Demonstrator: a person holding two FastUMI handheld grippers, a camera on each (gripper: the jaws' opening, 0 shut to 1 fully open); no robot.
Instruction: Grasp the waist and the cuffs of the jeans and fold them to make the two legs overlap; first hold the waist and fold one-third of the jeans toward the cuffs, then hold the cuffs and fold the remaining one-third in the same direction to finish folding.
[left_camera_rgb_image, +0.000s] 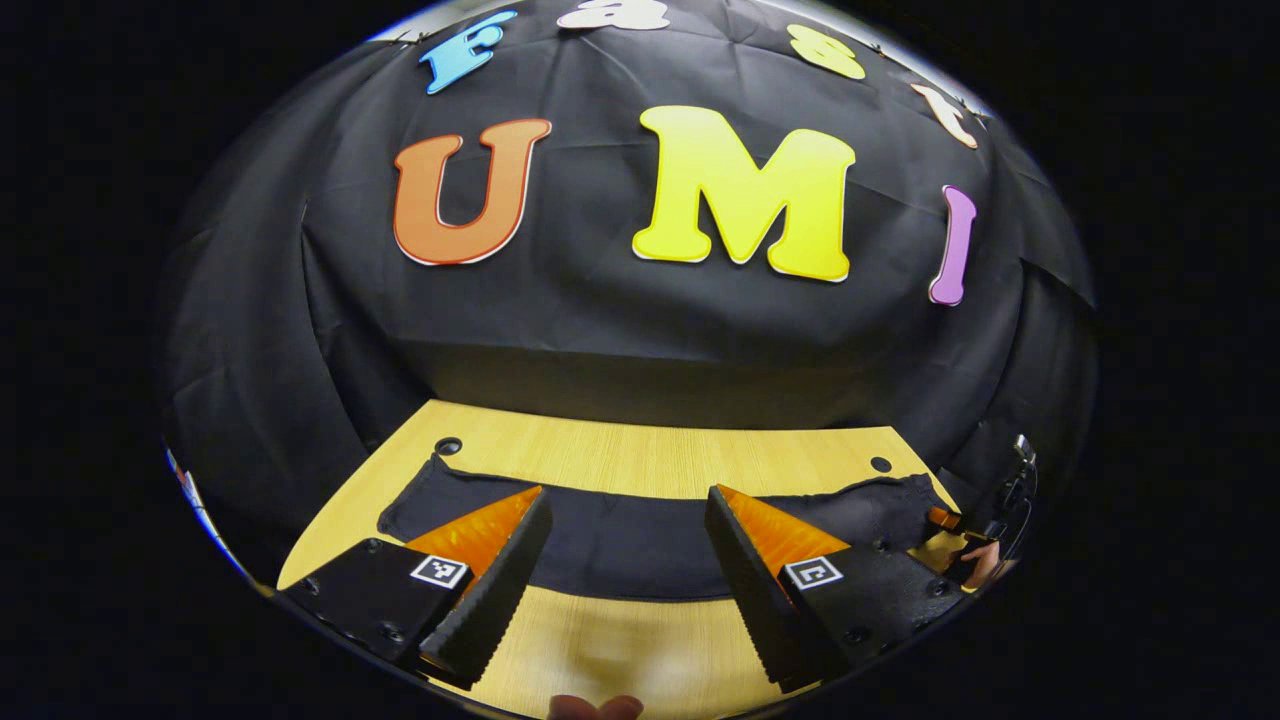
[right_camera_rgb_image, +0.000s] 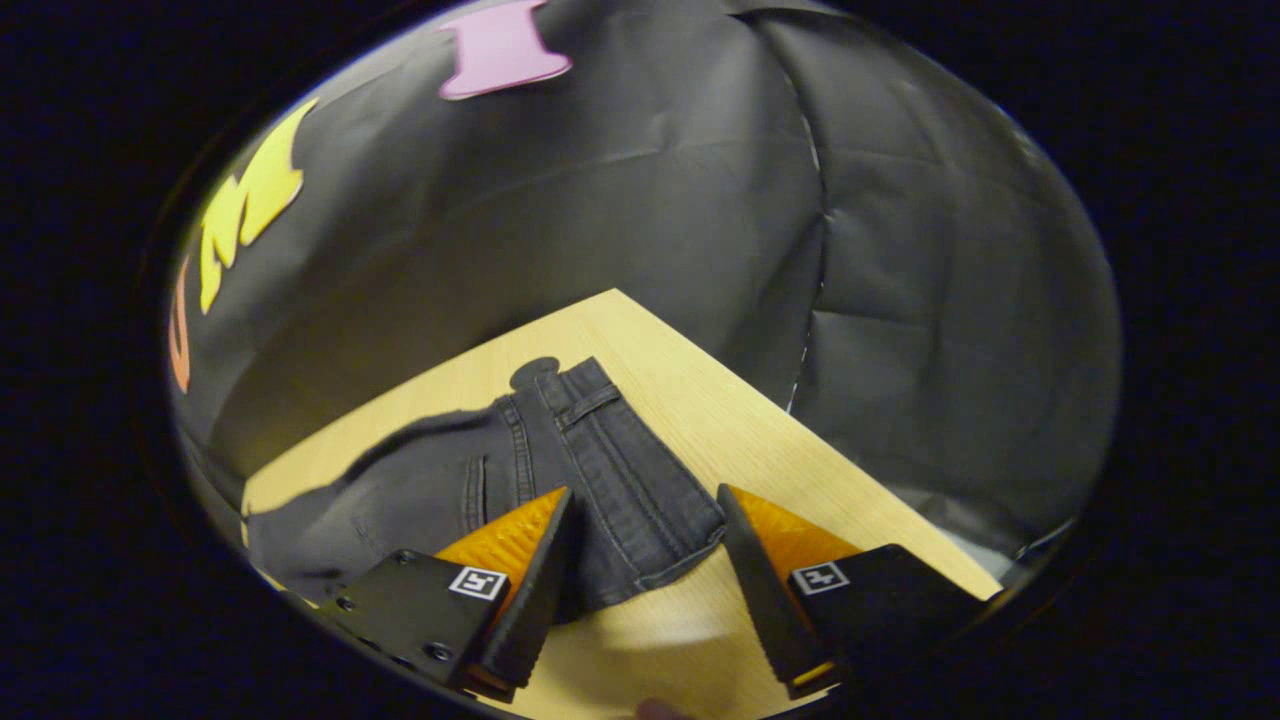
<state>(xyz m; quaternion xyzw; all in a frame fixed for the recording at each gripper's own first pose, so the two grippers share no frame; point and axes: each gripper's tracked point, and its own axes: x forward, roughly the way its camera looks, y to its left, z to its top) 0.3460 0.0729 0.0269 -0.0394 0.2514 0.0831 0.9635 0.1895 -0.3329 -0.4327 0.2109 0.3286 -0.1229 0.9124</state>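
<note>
Dark grey jeans (left_camera_rgb_image: 640, 535) lie flat in a long band across the light wooden table (left_camera_rgb_image: 640, 450). My left gripper (left_camera_rgb_image: 625, 560) hovers open above their near edge, around the middle, with nothing between its fingers. In the right gripper view the waist end of the jeans (right_camera_rgb_image: 600, 470) shows its waistband, belt loops and a pocket seam. My right gripper (right_camera_rgb_image: 645, 575) hangs open just above the waistband's near corner, which lies between the two fingers untouched. The other gripper and a hand (left_camera_rgb_image: 975, 555) appear at the far right of the left gripper view.
Two round holes (left_camera_rgb_image: 448, 446) (left_camera_rgb_image: 880, 465) mark the table near its back edge. Black cloth walls close in behind and to the right of the table (right_camera_rgb_image: 760, 420). Bare wood lies in front of the jeans.
</note>
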